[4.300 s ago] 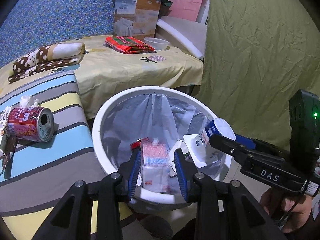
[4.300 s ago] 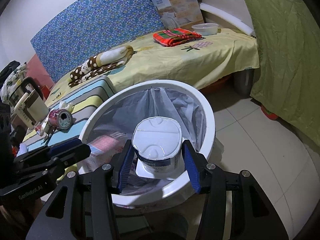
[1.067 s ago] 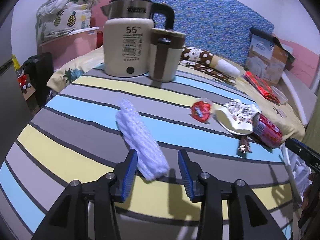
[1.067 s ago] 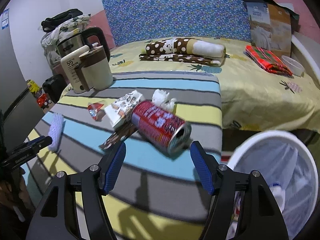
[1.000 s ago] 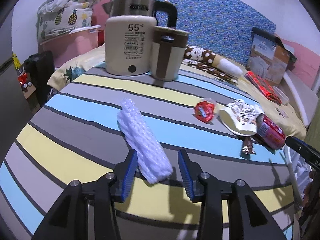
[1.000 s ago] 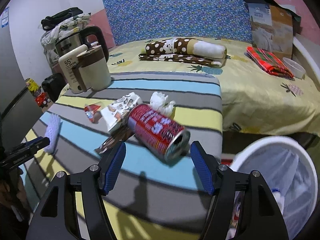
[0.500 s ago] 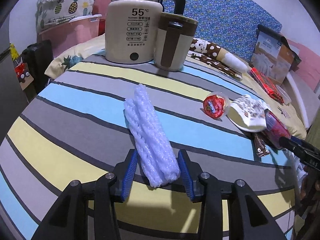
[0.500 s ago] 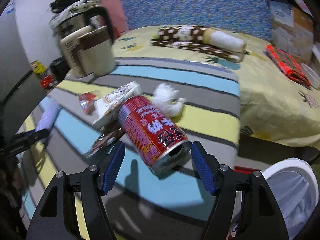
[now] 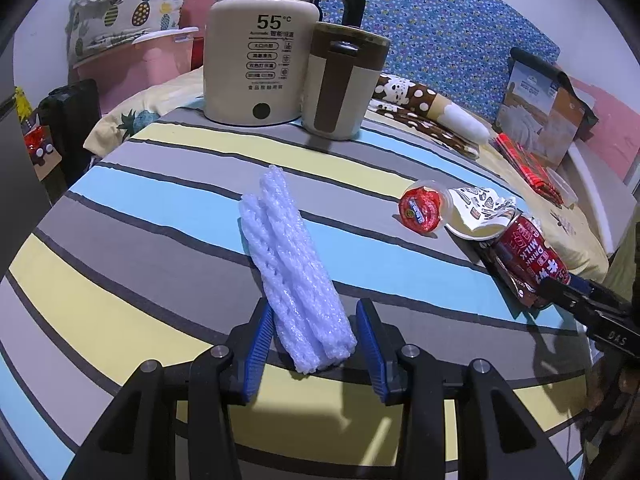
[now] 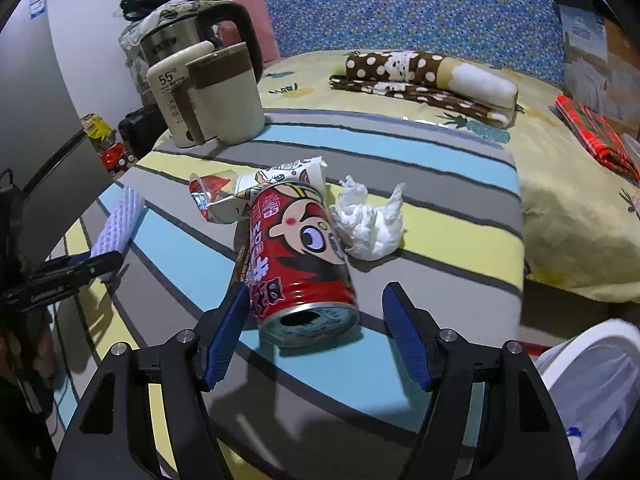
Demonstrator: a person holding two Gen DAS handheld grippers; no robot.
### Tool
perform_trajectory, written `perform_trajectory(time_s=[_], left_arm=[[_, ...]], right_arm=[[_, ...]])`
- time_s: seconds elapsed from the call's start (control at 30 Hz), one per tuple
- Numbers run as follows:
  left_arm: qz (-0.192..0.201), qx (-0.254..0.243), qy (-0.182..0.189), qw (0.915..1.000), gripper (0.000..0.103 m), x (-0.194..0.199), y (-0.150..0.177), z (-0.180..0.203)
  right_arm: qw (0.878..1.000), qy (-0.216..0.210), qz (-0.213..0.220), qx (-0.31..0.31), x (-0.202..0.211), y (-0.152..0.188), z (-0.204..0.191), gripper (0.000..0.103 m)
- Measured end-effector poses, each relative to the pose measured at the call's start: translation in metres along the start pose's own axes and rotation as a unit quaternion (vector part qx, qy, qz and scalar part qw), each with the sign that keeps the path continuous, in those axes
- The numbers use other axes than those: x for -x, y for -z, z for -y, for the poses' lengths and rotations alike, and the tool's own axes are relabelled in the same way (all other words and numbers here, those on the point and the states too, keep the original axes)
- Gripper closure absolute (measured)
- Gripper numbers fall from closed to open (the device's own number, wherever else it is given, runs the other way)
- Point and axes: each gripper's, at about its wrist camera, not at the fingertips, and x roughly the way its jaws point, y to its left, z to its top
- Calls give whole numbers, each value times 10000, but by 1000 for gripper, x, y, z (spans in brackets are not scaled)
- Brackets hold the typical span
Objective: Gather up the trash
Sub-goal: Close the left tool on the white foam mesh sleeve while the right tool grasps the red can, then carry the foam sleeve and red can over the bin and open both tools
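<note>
A white foam net sleeve (image 9: 292, 272) lies on the striped table (image 9: 120, 240). My left gripper (image 9: 316, 344) is open, its blue pads on either side of the sleeve's near end. A red milk drink can (image 10: 298, 256) lies on its side. My right gripper (image 10: 316, 332) is open around the can's open end, the left pad almost against it. A crumpled white tissue (image 10: 370, 224), a torn paper wrapper (image 10: 276, 188) and a small red-lidded cup (image 10: 206, 192) lie behind the can. The white lined bin (image 10: 592, 380) shows at lower right.
A cream kettle (image 9: 256, 52) and a brown-lidded mug (image 9: 340, 80) stand at the table's far side. A bed with a yellow sheet (image 10: 560, 192), a spotted rolled blanket (image 10: 424, 76) and a red plaid cloth (image 10: 596, 136) lies beyond the table.
Both grippers have left the bin and come to the table. The left has moved in around the foam sleeve. The right has moved in around the can, which has turned its open end towards me.
</note>
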Motion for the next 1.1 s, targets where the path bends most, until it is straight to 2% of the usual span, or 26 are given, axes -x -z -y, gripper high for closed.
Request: perform_trajectory(time_s=[0.07,0.13,0.23,0.33,0.47,0.7,1.1], left_arm=[[-2,-8,25,10000,61,0,0,0],[-5,-33,15,10000,63,-1,0,1],[-21,-150,10,9999,74,-1,0,6],[44,-288,-36,9996,78,3,2,12],[161,-467,29,9988,80,11,9,22],[269,-878,412,9949,81,34,30,46],[303,-1240,990,9869,81,72,56,78]], right_arm=[[9997,-58,30,-244,-1,0,1,34],[9987,-176,129,-469,2,2,2,47],[9983,-126,219,-518,3,6,-5,47],[9977,-85,352,-570,9,10,-8,48],[9960,-57,508,-734,23,22,-9,48],[9933,-17,683,-928,46,39,-11,48],[9905,126,867,-1058,75,57,-17,48]])
